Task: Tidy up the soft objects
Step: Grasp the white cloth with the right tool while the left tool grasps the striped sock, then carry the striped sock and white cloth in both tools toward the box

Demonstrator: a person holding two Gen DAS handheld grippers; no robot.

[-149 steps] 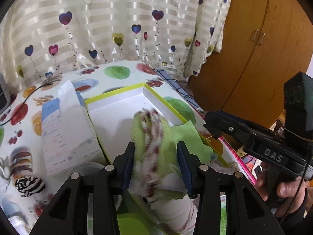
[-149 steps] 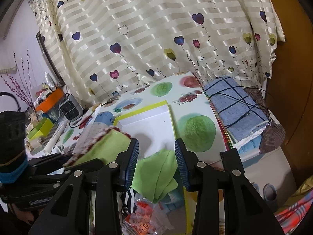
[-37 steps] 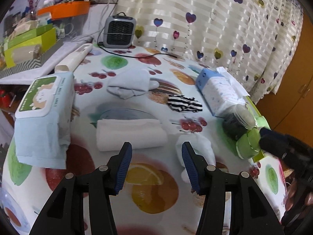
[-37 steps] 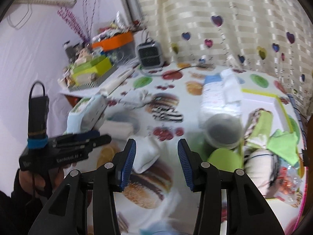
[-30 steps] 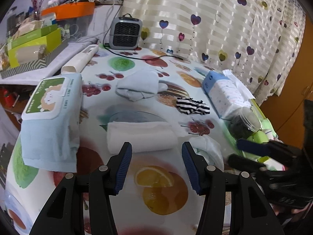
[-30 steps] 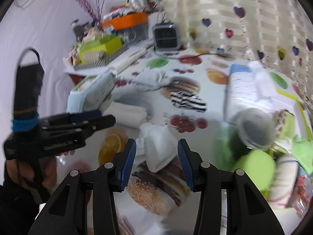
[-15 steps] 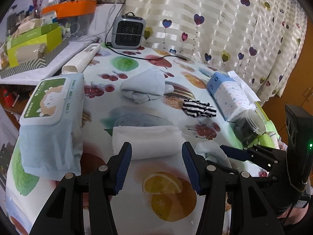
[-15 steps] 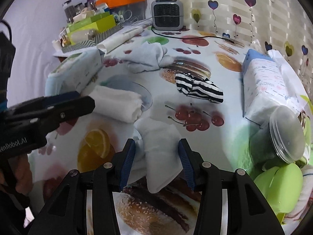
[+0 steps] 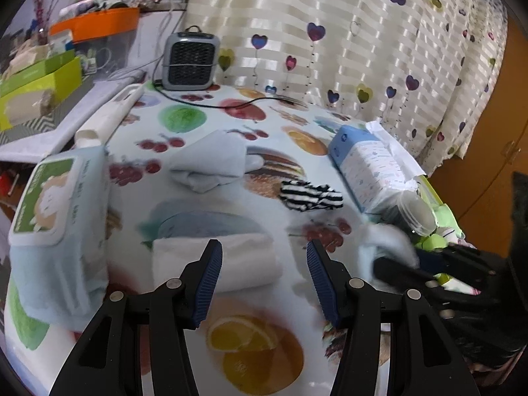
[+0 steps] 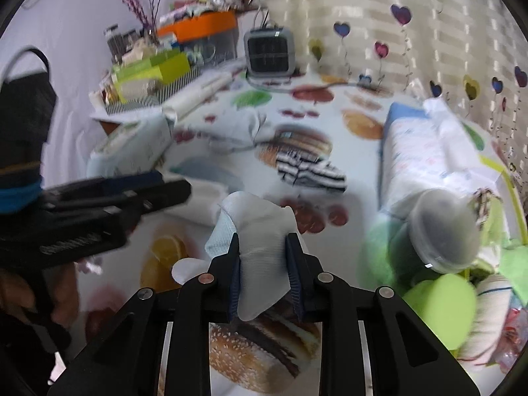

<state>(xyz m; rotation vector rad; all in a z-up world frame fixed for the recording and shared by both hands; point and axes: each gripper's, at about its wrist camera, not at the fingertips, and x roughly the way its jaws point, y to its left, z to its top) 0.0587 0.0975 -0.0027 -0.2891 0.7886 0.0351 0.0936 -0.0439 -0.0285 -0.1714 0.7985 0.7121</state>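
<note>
Stowed at 3 o'clock: green cloths in box (image 10: 510, 181). Right tongs (image 10: 262, 264) closing, pinching white sock (image 10: 260, 231). Left tongs (image 9: 262, 272) spread, empty. Outstanding on worktop (image 9: 264, 346): rolled towel (image 9: 244, 257), striped sock (image 9: 310, 196), grey cloth (image 9: 211, 165).

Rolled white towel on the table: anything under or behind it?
The rolled white towel lies on the fruit-print tablecloth, partly over a blue-grey printed patch behind it. What is directly under it is covered.

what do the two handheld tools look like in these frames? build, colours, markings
Both match: the left tool and right tool have black plastic forked frames with silver rivets and two fingers faced with ribbed dark-blue pads. From the right wrist view, the left tool's body shows blurred pale lettering and a blue band around its black upright.
</note>
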